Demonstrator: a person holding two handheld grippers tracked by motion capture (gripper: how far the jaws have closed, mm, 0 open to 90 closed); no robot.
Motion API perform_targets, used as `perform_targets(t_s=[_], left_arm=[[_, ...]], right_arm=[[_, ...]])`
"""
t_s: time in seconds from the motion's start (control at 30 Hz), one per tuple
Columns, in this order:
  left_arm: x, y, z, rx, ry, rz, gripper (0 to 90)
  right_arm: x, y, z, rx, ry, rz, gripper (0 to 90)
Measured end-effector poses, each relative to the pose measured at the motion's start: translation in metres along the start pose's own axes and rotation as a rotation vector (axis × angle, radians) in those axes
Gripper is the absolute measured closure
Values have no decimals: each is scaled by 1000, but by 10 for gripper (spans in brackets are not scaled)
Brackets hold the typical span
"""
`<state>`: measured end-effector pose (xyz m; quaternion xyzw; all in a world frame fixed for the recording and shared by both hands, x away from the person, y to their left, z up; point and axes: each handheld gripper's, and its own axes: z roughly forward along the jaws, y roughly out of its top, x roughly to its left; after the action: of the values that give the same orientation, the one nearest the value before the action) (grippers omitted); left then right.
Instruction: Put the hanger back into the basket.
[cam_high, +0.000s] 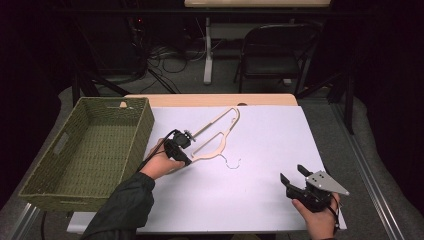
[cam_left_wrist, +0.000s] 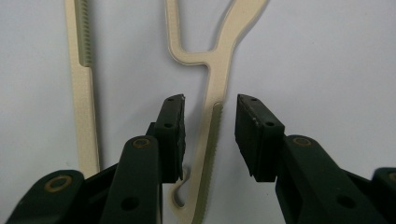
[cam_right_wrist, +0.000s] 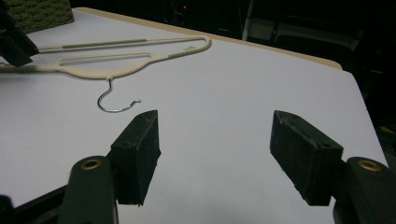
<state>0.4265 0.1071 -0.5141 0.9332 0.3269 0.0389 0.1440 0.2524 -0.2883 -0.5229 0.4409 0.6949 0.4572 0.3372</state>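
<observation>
Cream hanger (cam_high: 216, 136) lying flat at frame centre on white tabletop (cam_high: 260, 200), long axis running lower left to upper right, wire hook (cam_high: 233, 163) pointing down-frame. Left gripper (cam_high: 186, 141) at its lower-left end, jaws spread, astride one arm bar, not yet closed. Right gripper (cam_high: 292, 176) lower right, jaws spread, empty, well apart. Green basket (cam_high: 70, 197) at left.
</observation>
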Motion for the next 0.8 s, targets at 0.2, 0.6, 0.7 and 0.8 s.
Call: perform_targets(t_s=[0.2,0.6,0.7,0.8], left_arm=[[0,0,3,20,-1,6,661],[-2,1,11,53,3,27,740],[-2,0,13,60,2,31,742],[-1,0,13,58,1,33,745]], right_arm=[[0,0,0,0,-1,-2,329],[-1,0,1,-13,-3,3,329],[-1,-1,1,-16,-3,4,330],[-1,-1,1,-11,-3,3,329]])
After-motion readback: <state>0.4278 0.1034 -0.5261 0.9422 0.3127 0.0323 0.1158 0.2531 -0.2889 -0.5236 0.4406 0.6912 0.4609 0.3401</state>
